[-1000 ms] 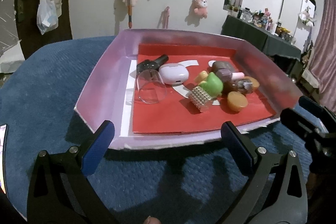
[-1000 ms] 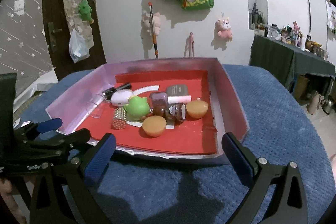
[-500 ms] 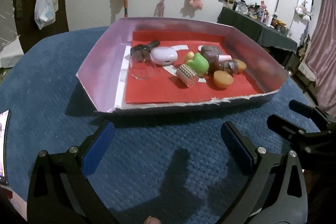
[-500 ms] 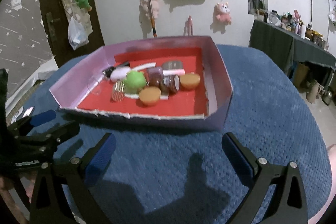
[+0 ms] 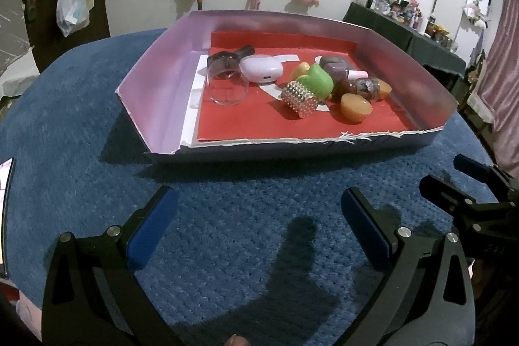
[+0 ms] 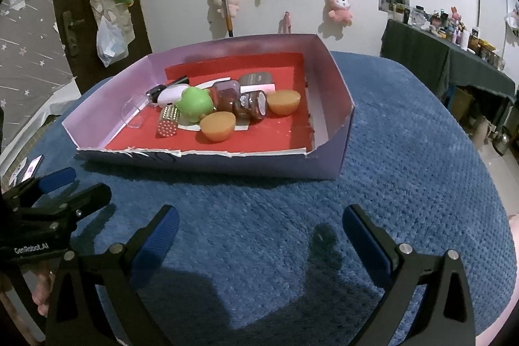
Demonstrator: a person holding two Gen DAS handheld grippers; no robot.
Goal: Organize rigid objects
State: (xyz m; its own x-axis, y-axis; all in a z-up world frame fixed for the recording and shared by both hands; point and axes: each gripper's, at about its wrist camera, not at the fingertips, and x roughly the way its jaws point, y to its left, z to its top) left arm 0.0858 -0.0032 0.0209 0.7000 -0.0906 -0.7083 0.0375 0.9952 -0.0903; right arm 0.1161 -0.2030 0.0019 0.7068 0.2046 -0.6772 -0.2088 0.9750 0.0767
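Observation:
A shallow pink box [image 5: 155,70] [image 6: 334,77] with a red floor sits on the blue cloth. In it lie a clear glass cup [image 5: 227,85], a white earbud case [image 5: 261,72], a green toy [image 5: 316,80] [image 6: 194,101], a studded silver cylinder [image 5: 300,99] [image 6: 168,122], two orange cups [image 5: 355,107] [image 6: 217,125], brown bottles [image 6: 251,104] and a pink tube [image 6: 258,88]. My left gripper [image 5: 259,226] is open and empty, well in front of the box. My right gripper [image 6: 261,235] is open and empty, also in front of it.
The blue cloth [image 6: 405,158] covers the table around the box. A phone [image 6: 30,169] lies at its left edge. A dark side table with bottles [image 6: 447,47] stands at the right. Plush toys and bags hang on the back wall.
Both grippers have pulled back from the box, which now looks farther away. Both stay open and empty. The objects in the box have not moved.

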